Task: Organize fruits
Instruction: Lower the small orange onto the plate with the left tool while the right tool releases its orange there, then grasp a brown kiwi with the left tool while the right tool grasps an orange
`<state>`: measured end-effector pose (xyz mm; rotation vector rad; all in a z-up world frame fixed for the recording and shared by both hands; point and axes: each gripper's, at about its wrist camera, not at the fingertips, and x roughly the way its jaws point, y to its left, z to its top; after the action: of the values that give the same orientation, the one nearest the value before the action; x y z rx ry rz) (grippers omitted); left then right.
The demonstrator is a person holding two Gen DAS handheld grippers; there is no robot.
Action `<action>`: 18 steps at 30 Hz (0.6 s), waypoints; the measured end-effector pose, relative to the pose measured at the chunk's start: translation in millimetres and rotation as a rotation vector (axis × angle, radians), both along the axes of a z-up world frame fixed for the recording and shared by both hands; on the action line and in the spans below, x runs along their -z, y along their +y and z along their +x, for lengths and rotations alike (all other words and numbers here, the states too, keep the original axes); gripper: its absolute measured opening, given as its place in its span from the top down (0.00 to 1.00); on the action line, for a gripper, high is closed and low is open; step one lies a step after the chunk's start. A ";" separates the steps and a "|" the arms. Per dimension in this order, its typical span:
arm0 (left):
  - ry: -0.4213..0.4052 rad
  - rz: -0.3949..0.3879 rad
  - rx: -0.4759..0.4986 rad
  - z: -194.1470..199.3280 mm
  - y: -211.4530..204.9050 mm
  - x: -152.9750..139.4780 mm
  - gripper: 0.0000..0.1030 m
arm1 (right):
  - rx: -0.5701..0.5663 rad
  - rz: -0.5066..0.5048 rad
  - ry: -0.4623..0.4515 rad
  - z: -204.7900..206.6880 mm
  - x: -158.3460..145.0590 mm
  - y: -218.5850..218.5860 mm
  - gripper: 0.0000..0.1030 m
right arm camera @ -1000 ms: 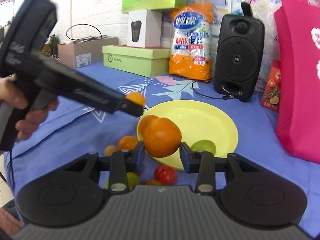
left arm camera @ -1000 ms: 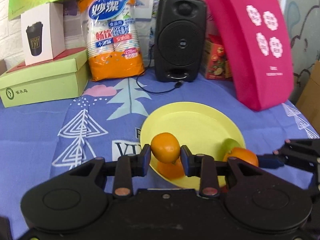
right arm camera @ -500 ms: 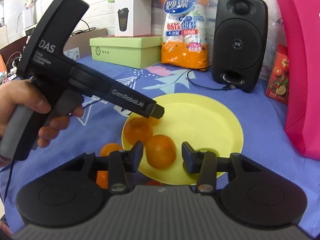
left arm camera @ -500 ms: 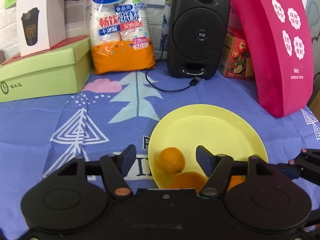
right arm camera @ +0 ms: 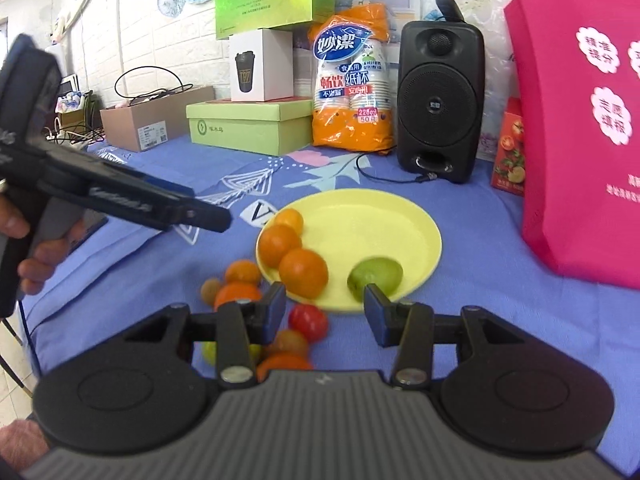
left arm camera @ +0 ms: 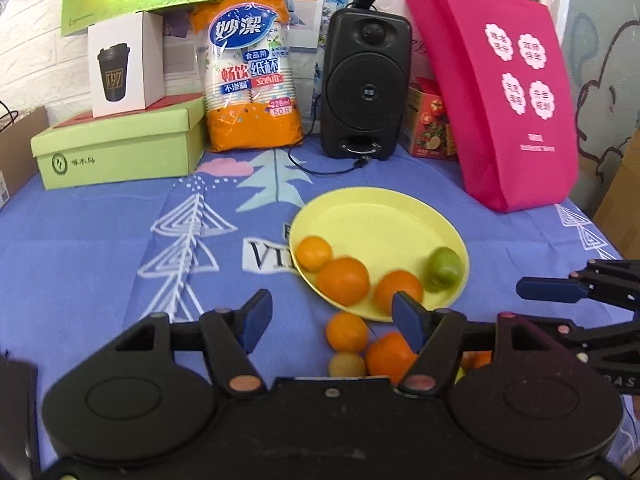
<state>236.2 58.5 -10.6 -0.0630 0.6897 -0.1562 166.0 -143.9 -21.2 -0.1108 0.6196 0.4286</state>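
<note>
Both sets of fingers (left arm camera: 406, 316) (right arm camera: 276, 304) parted, empty. Yellow plate (left arm camera: 384, 216) holding three oranges (left arm camera: 343, 279), green fruit (left arm camera: 443, 267). Loose oranges (left arm camera: 346, 331), red tomato (right arm camera: 308, 322) on surface beside rim. Likely light, round, prone to rolling; tomato soft. Pinch across widest middle, gently.

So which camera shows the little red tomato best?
The right wrist view: the red tomato lies in plain sight on the blue cloth, just in front of the yellow plate. In the left wrist view it is hidden behind the gripper.
</note>
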 end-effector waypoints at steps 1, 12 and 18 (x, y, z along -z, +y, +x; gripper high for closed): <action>0.003 0.001 0.005 -8.1 -2.5 2.2 0.35 | -0.003 0.000 0.002 -5.9 0.5 -1.8 0.59; 0.053 0.012 0.078 -52.3 -23.9 33.9 0.35 | -0.092 -0.035 0.010 -59.4 11.5 -4.8 0.59; 0.060 0.003 0.091 -49.7 -33.8 43.0 0.35 | -0.084 -0.049 0.045 -54.7 24.5 -0.9 0.59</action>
<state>186.5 24.7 -53.6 -0.0339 0.7532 -0.2413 111.3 -144.8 -45.7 -0.1748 0.6716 0.4983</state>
